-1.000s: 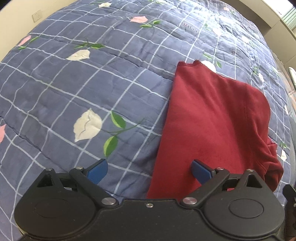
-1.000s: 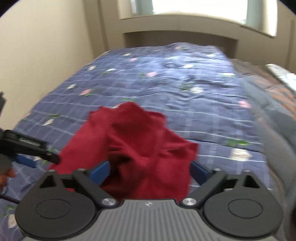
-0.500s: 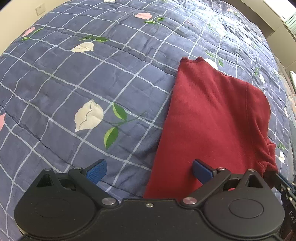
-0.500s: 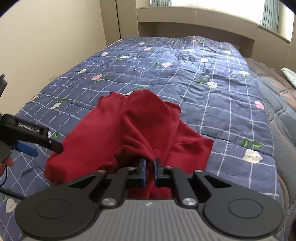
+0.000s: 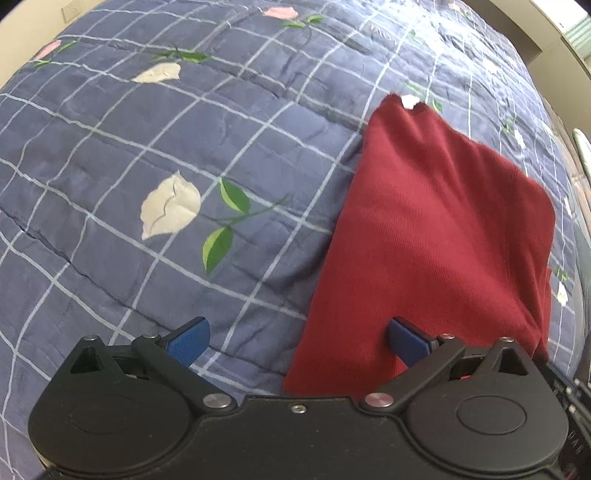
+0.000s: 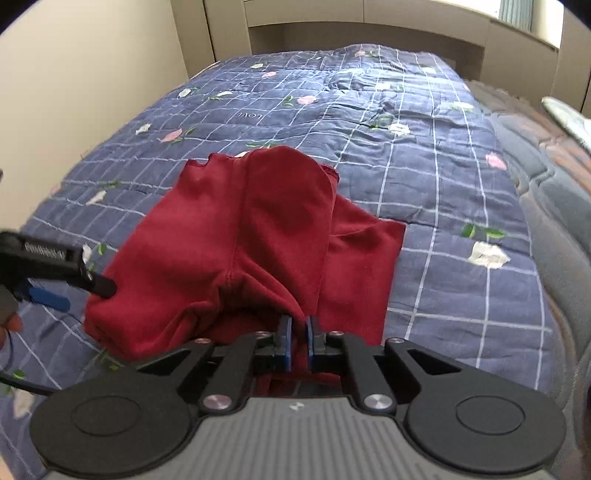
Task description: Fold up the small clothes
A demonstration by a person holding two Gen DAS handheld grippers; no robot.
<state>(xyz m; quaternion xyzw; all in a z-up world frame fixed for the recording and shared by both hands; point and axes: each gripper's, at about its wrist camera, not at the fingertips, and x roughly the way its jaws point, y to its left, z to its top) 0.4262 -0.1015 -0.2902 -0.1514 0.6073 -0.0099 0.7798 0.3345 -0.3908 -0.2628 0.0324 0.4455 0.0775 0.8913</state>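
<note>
While the quilt (image 6: 424, 177) carries stitched letters at its far left, seen upside down and reading roughly "LOVE", the label on the left gripper's body is too blurred in the right wrist view to read. A red garment (image 6: 266, 236) lies on the bed near the middle of the quilt, with its long axis running from near to far. Its scalloped far edge points toward the headboard (image 6: 369, 26), and a rounded fold lies on top down the middle. Its right part lies flat on the quilt, a squarish flap.

At the near edge, the right gripper (image 6: 298, 341) is clenched on a bunched fold of the garment, its 2 blue pads (image 6: 285, 343) pressed close with red cloth between them.

From the left wrist view, the left gripper (image 5: 297, 338) is released, its jaws spread wide. One blue pad (image 5: 406, 338) sits over the garment's (image 5: 436, 240) near left part, the other over bare quilt (image 5: 147, 147), and I cannot tell whether either touches. White and pink flowers with green leaves dot the blue checked quilt.
</note>
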